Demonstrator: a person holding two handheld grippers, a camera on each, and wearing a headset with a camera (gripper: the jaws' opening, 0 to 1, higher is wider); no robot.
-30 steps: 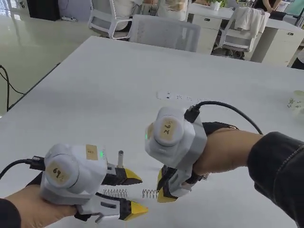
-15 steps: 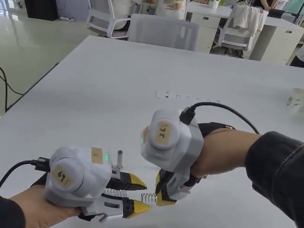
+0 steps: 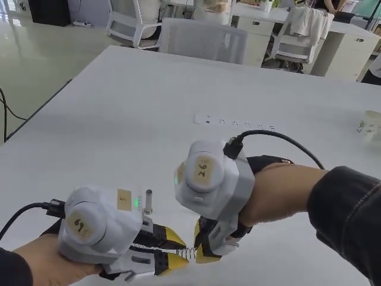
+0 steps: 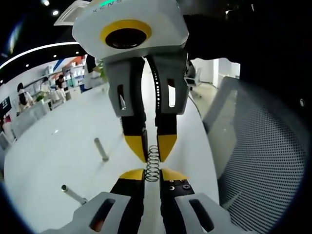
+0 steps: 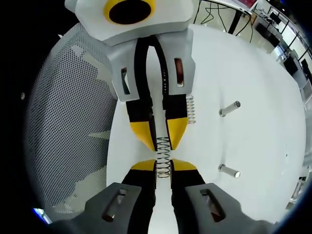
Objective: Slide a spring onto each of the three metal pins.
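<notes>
- 2 grippers are meeting tip to tip at the near edge of the white table [image 3: 119, 107], each one being held in a person's hand.
- The left gripper [image 3: 174, 255] is pinching 1 end of a small spring [image 3: 189, 253], with its yellow-tipped jaws drawn in on the coils.
- The right gripper [image 3: 200, 252] is clamping the other end of that same spring, so the spring is spanning the short gap between the 2 sets of tips.
- A black cable [image 3: 280, 140] is arching up from the back of the right gripper and over the person's wrist.
- Just behind the left gripper, 1 metal pin [image 3: 147, 201] is standing upright on the table.
- In the right gripper view, a second spring [image 5: 190, 108] is lying loose on the table beside the left gripper's jaws. A near pin [image 5: 229, 171] and a far pin [image 5: 229, 109] are standing off to that same side, apart from both springs.
- Across the table, a grey mesh chair [image 3: 205, 39] is sitting pushed up to the far edge.
</notes>
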